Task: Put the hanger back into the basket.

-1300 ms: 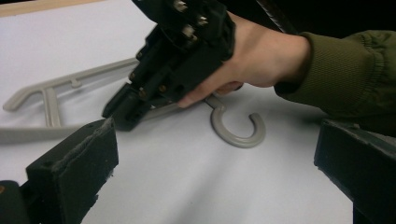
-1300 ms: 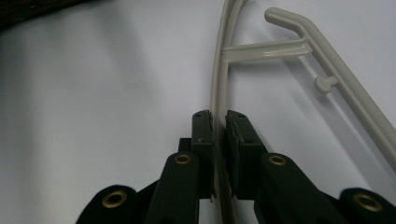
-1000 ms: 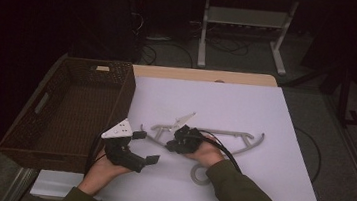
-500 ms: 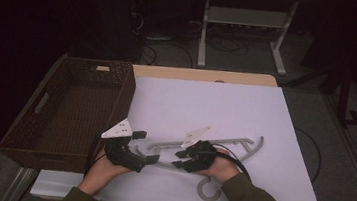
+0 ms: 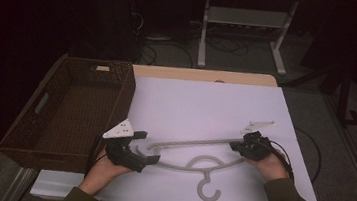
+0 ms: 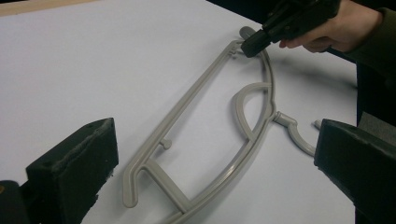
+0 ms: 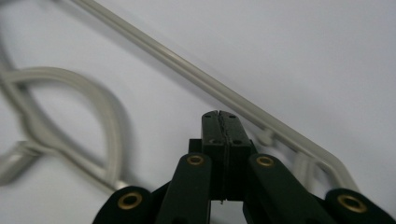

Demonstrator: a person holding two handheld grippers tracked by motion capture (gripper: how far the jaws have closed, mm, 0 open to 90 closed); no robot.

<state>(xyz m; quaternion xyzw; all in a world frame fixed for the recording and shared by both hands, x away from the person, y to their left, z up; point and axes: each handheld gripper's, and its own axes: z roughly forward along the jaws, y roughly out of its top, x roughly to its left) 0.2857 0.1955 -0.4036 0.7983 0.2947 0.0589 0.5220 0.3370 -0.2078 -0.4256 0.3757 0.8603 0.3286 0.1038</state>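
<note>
Lying flat on the white table [image 5: 206, 103]: a grey plastic hanger [image 5: 191, 154], stretched left to right across the near half, hook [image 5: 207, 190] curling toward the near edge. Straight bar on the far side, curved shoulder on the near side, a raised loop at the middle just above the hook.

At the hanger's left end, the left hand-held gripper [image 5: 152, 153], held in a hand [image 5: 103, 170] coming in from the near edge, grey three-cornered plate on top. Jaws spread wide, one to each side of the hanger's left end, pads clear of the plastic, nothing gripped. In the left gripper view, the hanger [image 6: 219, 135] running away between the two black pads, with its rounded end and short cross strut nearest the camera.

At the hanger's right end, the right hand-held gripper [image 5: 234, 146], carried by a hand [image 5: 268, 162] with a dark green sleeve. Jaws just closed, pads pressed flat against each other in the right gripper view [image 7: 220, 122], nothing between them. Tips right at the hanger's right corner, where bar and shoulder meet; touching or merely beside it, cannot tell. Hanger [image 7: 210, 88] passing just beyond the closed tips in that view, somewhat blurred. Same gripper seen far off in the left gripper view [image 6: 254, 43], tip down at the hanger's far corner.

Left of the table, a brown woven basket [image 5: 124, 92], standing well apart from the hanger.
</note>
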